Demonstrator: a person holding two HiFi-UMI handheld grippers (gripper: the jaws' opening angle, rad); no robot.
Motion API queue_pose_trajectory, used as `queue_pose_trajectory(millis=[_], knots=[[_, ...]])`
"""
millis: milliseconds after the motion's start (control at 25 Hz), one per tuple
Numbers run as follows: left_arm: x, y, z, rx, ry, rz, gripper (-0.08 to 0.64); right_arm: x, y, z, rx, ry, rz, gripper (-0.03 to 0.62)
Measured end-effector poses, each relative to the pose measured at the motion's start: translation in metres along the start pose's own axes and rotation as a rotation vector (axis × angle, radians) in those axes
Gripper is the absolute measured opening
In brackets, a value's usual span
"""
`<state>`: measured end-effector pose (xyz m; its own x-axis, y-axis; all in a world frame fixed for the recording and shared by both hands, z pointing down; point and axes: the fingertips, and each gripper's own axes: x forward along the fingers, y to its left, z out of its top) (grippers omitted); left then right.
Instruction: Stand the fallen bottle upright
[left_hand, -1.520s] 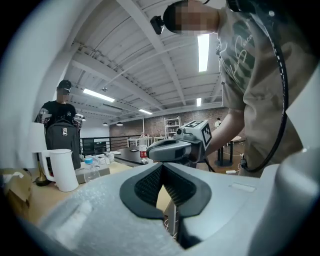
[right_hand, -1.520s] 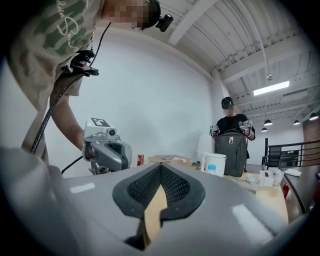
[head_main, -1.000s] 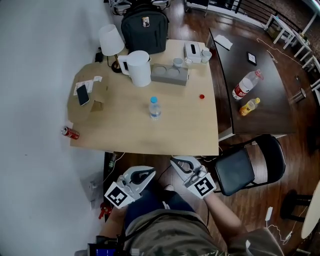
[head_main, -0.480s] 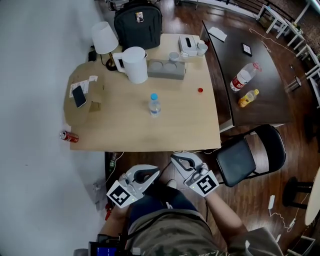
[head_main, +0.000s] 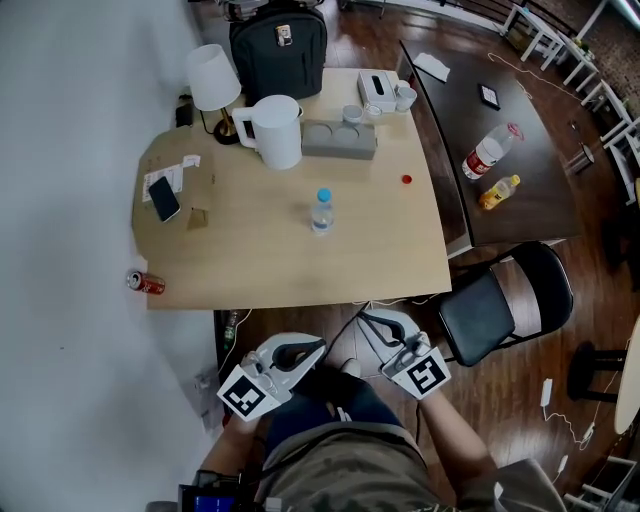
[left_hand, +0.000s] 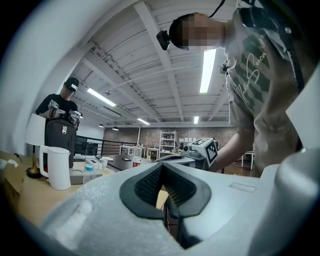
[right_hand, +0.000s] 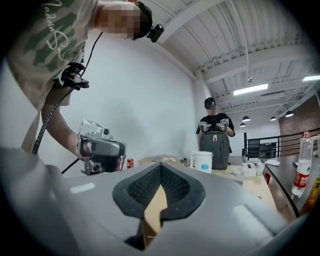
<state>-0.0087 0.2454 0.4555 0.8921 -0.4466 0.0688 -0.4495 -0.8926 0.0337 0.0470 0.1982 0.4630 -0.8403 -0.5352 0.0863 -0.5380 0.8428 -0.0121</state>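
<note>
A small clear water bottle with a blue cap (head_main: 321, 211) stands upright near the middle of the light wood table (head_main: 250, 270). It also shows in the left gripper view (left_hand: 89, 173) and the right gripper view (right_hand: 204, 168). My left gripper (head_main: 312, 350) and right gripper (head_main: 372, 322) hang below the table's near edge, close to the person's lap. Both are shut and hold nothing. In each gripper's own view, left gripper (left_hand: 165, 192) and right gripper (right_hand: 160, 195), the jaws meet with only the table edge behind them.
On the table are a white kettle (head_main: 277, 133), a lamp (head_main: 211, 78), a grey tray (head_main: 338, 140), a phone (head_main: 163, 198) and a small red cap (head_main: 406, 180). A dark table at right carries a red-labelled bottle (head_main: 488, 153) and an orange bottle (head_main: 498, 192). A black chair (head_main: 500, 305) stands beside my right gripper.
Both grippers have drawn a little further from the table's near edge, lower in the head view. They stay shut and empty, and the bottle has not moved.
</note>
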Motion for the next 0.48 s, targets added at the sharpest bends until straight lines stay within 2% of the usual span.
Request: queue_pose_trajectory(millis=[160, 240, 480], knots=[[-0.010, 0.002, 0.006, 0.011, -0.052, -0.016, 0.002, 0.008, 0.018, 0.008, -0.002, -0.014, 0.025, 0.003], [-0.014, 0.001, 0.009, 0.005, -0.060, -0.018, 0.002, 0.012, 0.027, 0.011, -0.008, -0.024, 0.049, 0.003], [-0.023, -0.015, 0.021, 0.049, -0.064, 0.018, 0.002, 0.005, 0.052, 0.015, -0.033, -0.038, 0.103, 0.003]])
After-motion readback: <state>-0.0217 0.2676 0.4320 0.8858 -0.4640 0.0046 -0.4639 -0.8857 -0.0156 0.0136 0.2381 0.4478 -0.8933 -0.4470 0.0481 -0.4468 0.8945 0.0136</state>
